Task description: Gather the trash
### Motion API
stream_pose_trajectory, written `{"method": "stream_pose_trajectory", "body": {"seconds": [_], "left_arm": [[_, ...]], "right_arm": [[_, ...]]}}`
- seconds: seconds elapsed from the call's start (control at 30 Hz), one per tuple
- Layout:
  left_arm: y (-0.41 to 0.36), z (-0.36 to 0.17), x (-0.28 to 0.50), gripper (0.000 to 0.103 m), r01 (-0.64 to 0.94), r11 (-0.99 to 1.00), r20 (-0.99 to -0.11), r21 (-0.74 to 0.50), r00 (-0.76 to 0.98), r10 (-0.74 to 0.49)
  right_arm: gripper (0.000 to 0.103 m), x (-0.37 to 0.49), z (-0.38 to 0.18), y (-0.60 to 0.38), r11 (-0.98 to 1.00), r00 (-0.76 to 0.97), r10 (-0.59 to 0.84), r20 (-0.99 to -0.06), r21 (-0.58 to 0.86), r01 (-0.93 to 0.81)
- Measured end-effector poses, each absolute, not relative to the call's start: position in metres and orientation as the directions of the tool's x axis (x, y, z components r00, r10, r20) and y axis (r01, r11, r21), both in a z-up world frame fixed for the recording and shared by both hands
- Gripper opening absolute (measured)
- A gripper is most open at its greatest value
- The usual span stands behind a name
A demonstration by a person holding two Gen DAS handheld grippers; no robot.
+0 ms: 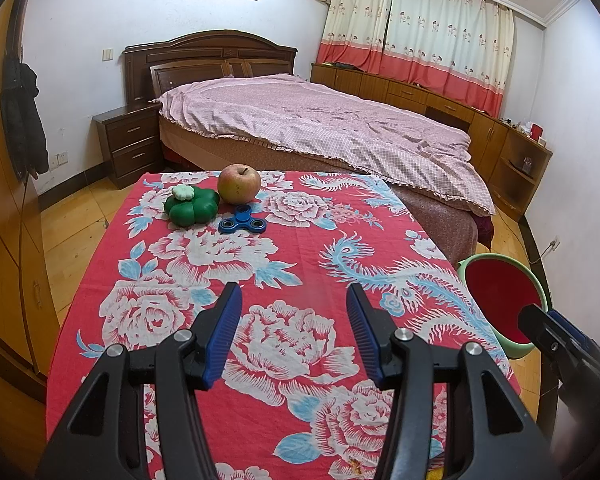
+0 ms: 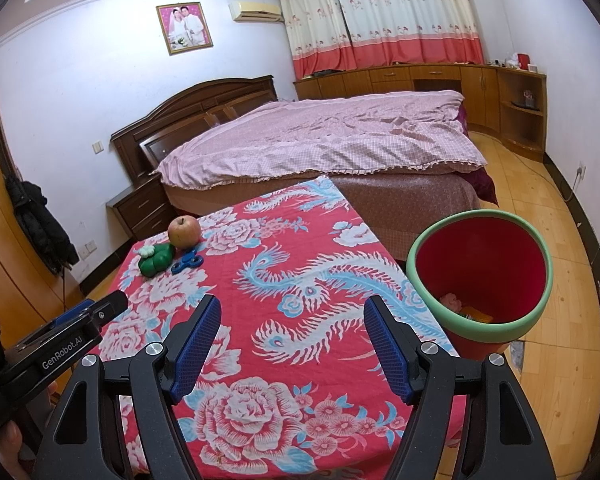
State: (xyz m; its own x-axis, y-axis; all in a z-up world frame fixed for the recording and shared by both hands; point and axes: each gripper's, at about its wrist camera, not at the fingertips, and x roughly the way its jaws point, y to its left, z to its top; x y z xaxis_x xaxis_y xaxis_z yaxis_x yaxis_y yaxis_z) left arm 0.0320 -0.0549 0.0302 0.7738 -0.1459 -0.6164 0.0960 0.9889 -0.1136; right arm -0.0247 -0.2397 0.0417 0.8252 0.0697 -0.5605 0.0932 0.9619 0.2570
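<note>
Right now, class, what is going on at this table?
A person holds two grippers above a table with a floral cloth. The left gripper and right gripper are both open and empty. An apple, a green toy and a blue spinner sit together at the far end, untouched. A bin stands beside the table with a few things already in it.

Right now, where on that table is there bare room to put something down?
Most of the cloth is free: everything from the grippers up to the spinner. The only crowding is the far left corner, where apple, green toy and spinner huddle.
</note>
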Motion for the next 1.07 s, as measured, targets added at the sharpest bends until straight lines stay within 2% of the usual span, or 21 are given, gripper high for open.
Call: {"method": "stream_pose_trajectory", "body": {"seconds": [1.07], "left_arm": [[-0.0527, 0.0250, 0.0311, 0.054, 0.089, 0.989, -0.626, -0.115, 0.767, -0.142]], "right_arm": [[0.075, -0.0225, 0.0363, -0.2369, 0.961, 0.818, 0.071, -0.570, 0.260, 0.097]]}}
